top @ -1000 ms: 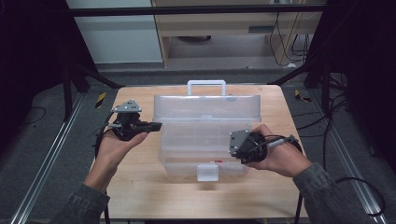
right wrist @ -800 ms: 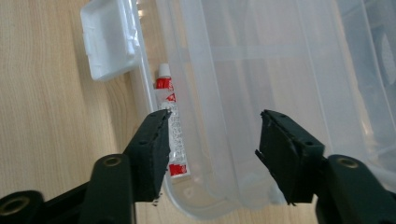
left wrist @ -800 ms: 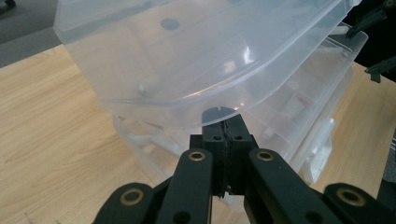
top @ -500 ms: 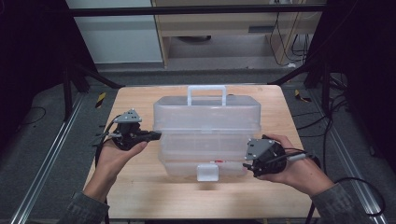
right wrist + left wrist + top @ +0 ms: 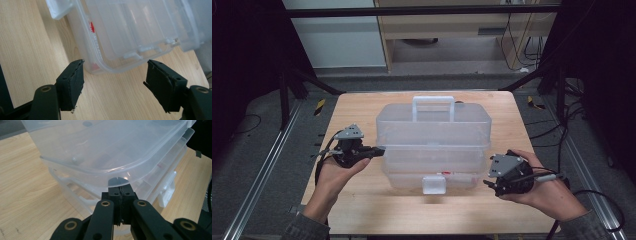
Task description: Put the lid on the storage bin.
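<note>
A clear plastic toolbox (image 5: 434, 167) sits mid-table, with a white handle (image 5: 433, 106) on its lid (image 5: 432, 125) and a white latch (image 5: 434, 184) at its near side. The lid stands slightly raised above the base. My left gripper (image 5: 379, 149) is shut, its tips (image 5: 121, 191) pressed against the underside of the lid's rim (image 5: 100, 173) on the box's left side. My right gripper (image 5: 488, 184) is open beside the box's near right corner (image 5: 110, 67), with nothing between its pads (image 5: 71, 83). The tray compartments (image 5: 140, 30) show through the clear plastic.
The wooden table (image 5: 362, 210) has bare room in front of the box and to both sides. A red label (image 5: 92, 27) marks the box's front wall. Metal rails (image 5: 262, 170) and cables (image 5: 597, 200) run along the table's sides.
The right gripper has pulled back from the box's front to its near right corner. The left gripper slid nearer along the left side, and the lid has lifted a little.
</note>
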Demonstrator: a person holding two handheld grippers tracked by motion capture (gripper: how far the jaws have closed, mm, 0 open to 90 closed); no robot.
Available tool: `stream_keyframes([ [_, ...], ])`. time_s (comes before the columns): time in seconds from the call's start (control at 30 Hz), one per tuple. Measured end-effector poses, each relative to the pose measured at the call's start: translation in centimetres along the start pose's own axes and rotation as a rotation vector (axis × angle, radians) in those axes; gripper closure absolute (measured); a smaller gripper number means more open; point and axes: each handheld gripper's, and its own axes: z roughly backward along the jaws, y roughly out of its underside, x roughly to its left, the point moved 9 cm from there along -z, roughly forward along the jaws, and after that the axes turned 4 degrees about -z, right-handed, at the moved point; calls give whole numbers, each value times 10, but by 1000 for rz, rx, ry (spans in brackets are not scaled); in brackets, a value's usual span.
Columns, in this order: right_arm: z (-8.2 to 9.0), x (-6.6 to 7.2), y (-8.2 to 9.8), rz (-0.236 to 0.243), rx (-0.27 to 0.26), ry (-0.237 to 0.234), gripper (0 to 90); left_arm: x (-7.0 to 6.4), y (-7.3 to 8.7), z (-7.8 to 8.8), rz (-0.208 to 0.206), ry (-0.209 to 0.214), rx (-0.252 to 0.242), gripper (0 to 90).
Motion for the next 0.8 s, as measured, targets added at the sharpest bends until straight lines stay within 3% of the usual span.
stream_keyframes([
  [0.57, -1, -7, 25, -65, 22, 14, 298, 4, 18, 1, 18, -16, -7, 894],
  [0.8, -3, -9, 33, -84, 33, 17, 291, 1, 30, -2, 11, -18, 21, 894],
])
